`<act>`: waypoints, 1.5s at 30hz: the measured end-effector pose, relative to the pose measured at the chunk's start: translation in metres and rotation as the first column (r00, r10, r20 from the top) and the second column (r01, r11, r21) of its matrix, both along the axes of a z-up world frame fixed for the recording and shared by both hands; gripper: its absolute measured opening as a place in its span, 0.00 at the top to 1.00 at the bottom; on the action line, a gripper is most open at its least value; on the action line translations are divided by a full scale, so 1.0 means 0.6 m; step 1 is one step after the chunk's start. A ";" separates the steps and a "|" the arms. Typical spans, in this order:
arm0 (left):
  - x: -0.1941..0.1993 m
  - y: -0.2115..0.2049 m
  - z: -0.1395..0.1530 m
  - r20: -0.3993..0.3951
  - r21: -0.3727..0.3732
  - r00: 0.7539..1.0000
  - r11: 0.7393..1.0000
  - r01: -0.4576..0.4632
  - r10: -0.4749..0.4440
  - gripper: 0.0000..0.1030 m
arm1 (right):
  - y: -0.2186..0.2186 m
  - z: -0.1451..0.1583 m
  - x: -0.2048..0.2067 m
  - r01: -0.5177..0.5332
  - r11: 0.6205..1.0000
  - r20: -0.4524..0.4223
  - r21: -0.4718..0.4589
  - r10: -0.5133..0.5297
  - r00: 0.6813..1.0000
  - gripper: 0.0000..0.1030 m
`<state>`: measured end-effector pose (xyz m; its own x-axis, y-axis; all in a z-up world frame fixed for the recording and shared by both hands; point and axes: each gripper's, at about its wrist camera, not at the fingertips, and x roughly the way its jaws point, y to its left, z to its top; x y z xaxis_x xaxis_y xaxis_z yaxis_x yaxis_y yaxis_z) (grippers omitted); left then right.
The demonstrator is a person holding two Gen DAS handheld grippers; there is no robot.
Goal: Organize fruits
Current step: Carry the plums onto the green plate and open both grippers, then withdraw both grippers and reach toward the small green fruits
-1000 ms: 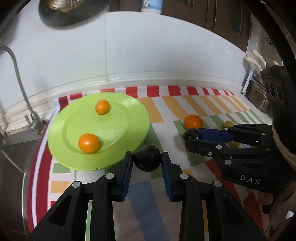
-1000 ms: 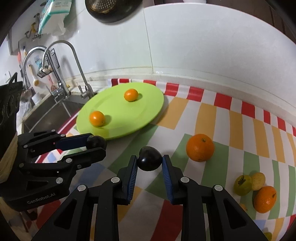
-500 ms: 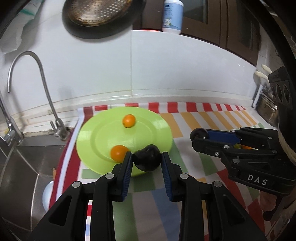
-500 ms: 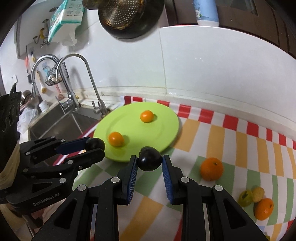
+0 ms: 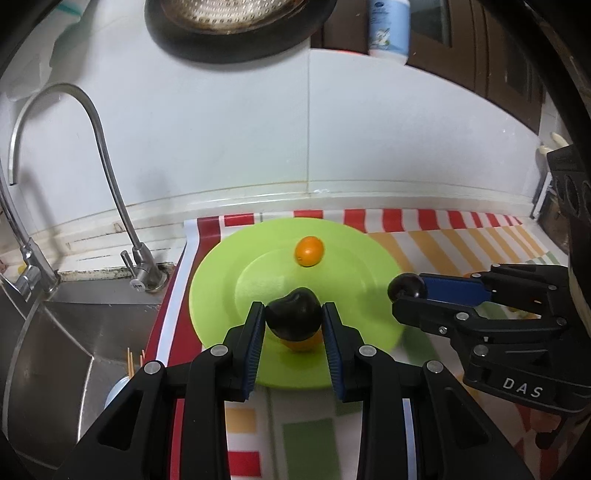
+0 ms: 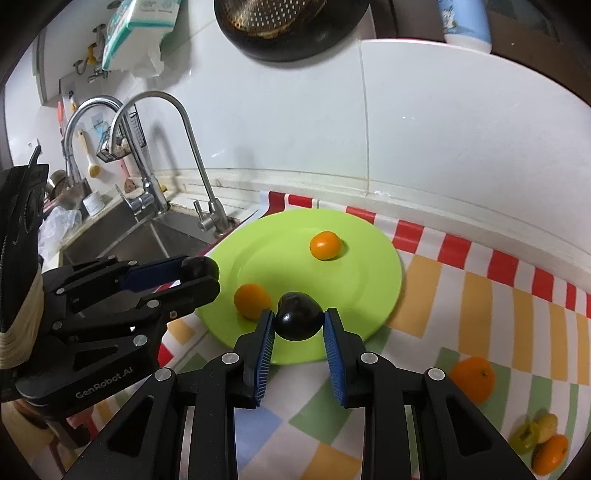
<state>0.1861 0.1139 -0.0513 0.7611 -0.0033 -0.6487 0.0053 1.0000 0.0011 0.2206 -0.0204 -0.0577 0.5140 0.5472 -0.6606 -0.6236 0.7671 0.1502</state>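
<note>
My left gripper (image 5: 293, 319) is shut on a dark plum (image 5: 293, 314) and holds it above the near part of the green plate (image 5: 354, 251). My right gripper (image 6: 298, 320) is shut on another dark plum (image 6: 298, 316) above the plate's (image 6: 373, 280) near rim. Two small oranges lie on the plate: one at the far side (image 5: 309, 251) (image 6: 325, 245), one near the front (image 6: 252, 300), mostly hidden behind the left plum (image 5: 299, 345). Each gripper shows in the other's view, the right one (image 5: 408, 288) and the left one (image 6: 199, 269).
A steel sink (image 5: 55, 354) with a curved faucet (image 5: 107, 162) lies left of the plate. A larger orange (image 6: 472, 378) and several small fruits (image 6: 543, 439) lie on the striped cloth (image 6: 480, 295) to the right. A colander (image 6: 280, 22) hangs on the white wall behind.
Both grippers, each holding its plum, have lifted and moved left from the cloth until they are over the green plate. The loose fruits have shifted right in view.
</note>
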 end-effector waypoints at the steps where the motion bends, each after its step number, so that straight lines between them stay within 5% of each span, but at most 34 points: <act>1: 0.005 0.003 -0.003 -0.002 0.003 1.000 1.000 0.000 0.000 0.70 | 0.003 -0.003 0.005 0.002 1.000 -0.004 -0.002 -0.002 1.000 0.72; 12: 0.043 0.012 -0.028 -0.023 0.023 0.999 0.999 0.024 -0.023 0.69 | 0.022 -0.029 0.037 0.024 0.999 -0.037 -0.026 -0.025 0.999 0.72; 16: 0.042 0.011 -0.020 0.005 0.033 1.000 0.999 0.015 -0.016 0.49 | 0.015 -0.024 0.040 0.051 0.999 -0.034 -0.015 -0.051 0.998 0.65; 23: 0.015 -0.006 0.000 0.023 0.052 1.000 0.999 -0.001 0.000 0.49 | -0.011 0.002 0.021 0.088 0.996 0.009 -0.001 -0.088 0.996 0.62; 42: -0.090 -0.089 0.094 0.110 -0.049 0.993 0.998 0.042 -0.037 0.43 | -0.126 0.114 -0.085 0.224 0.972 0.136 0.070 -0.231 0.963 0.62; 45: -0.106 -0.107 0.102 0.116 -0.045 0.992 0.998 0.049 -0.043 0.41 | -0.147 0.122 -0.103 0.252 0.965 0.143 0.077 -0.261 0.955 0.54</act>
